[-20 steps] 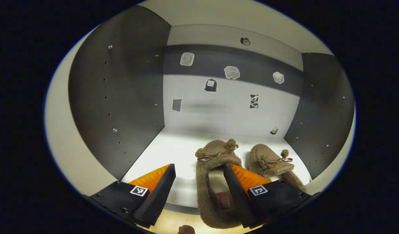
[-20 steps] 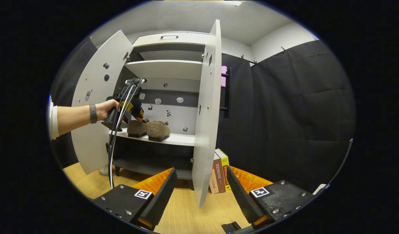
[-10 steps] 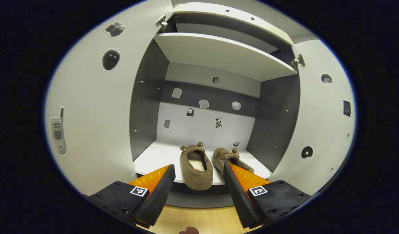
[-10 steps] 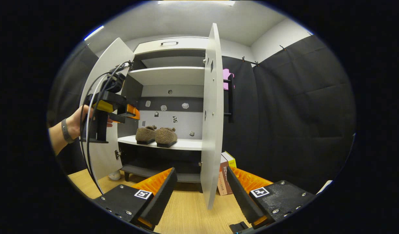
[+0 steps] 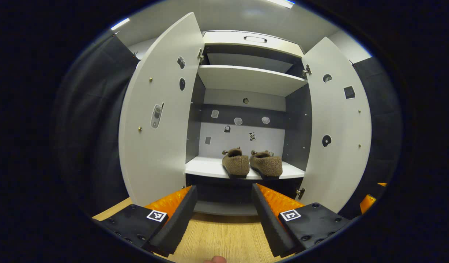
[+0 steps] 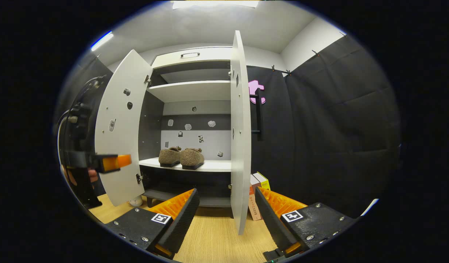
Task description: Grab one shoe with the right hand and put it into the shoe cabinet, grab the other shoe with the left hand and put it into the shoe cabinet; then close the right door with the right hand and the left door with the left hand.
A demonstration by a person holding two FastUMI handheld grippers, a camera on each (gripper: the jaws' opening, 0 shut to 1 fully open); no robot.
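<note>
Two fuzzy brown shoes (image 5: pixel 236 164) (image 5: pixel 267 164) sit side by side on the middle shelf (image 5: pixel 206 168) of the white shoe cabinet, also seen as a pair (image 6: pixel 181 157) in the right gripper view. Both doors stand wide: the left door (image 5: pixel 157 113) and the right door (image 5: pixel 338 124). My left gripper (image 5: pixel 224 212) is open, well back from the cabinet over the wood floor, holding nothing. My right gripper (image 6: pixel 226 215) is open too, facing the thin edge of the right door (image 6: pixel 240 131). The left gripper (image 6: pixel 113 162) shows at that view's far left, in a hand.
Several books (image 6: pixel 256 193) lean upright by the cabinet's right side on the wood floor (image 6: pixel 217 241). A black handle (image 6: pixel 259 113) sticks out from the right door. Black cloth walls stand on both sides. A small white object (image 6: pixel 136 200) lies under the left door.
My left gripper has let go of the shoe and drawn far back out of the cabinet; both doors now show. The right gripper has shifted only slightly.
</note>
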